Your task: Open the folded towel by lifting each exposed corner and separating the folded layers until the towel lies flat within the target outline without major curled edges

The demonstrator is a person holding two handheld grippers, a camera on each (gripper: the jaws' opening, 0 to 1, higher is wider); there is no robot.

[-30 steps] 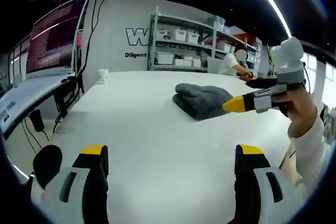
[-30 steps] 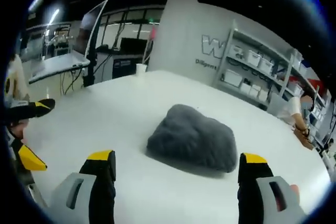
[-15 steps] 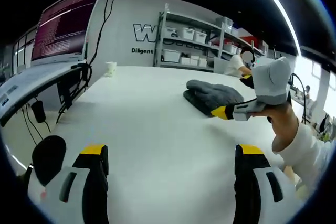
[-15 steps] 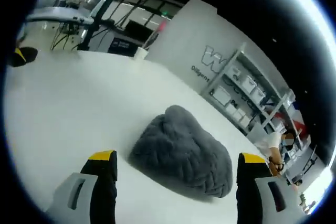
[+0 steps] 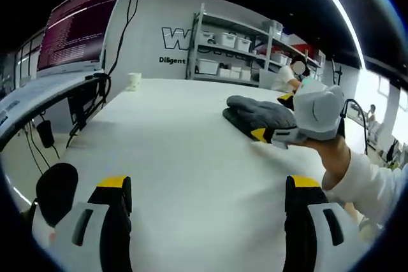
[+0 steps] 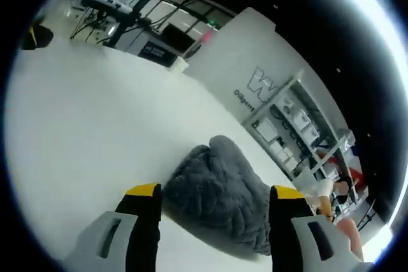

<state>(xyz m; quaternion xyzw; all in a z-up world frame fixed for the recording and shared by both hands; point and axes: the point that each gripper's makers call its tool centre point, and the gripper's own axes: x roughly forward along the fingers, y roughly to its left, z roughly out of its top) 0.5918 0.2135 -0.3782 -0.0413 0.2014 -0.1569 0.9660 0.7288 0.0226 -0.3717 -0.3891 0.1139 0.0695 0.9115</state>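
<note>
Grey and thickly piled, the towel point(image 6: 220, 199) lies bunched in a folded mound on the white table point(image 5: 172, 151), so the task has hardly started: no corner is lifted, no layer is peeled back, and nothing of it lies flat. No target outline can be made out on the table top in either view.

In the right gripper view the right gripper point(image 6: 210, 199) is right at the near edge of the towel, its yellow-tipped jaws spread apart with the grey bundle between them and nothing gripped. Whether the tips touch the cloth yet is hard to say. In the left gripper view that same gripper point(image 5: 273, 133) comes in from the right, held in a person's hand point(image 5: 325, 148) with a white sleeve, its tip down at the front edge of the towel point(image 5: 258, 114).

The left gripper point(image 5: 207, 186) is well apart from the towel, hanging over bare table with its jaws wide apart and empty.

By my reading, the whole unfolding is left: catch an exposed corner, lift it, part the layers one after another, then spread and smooth the edges. Which corner is free is not clear, since the folds blur into the pile.

A cup point(image 5: 134, 81), a monitor point(image 5: 76, 27) and shelves point(image 5: 220, 52) stand far off.
</note>
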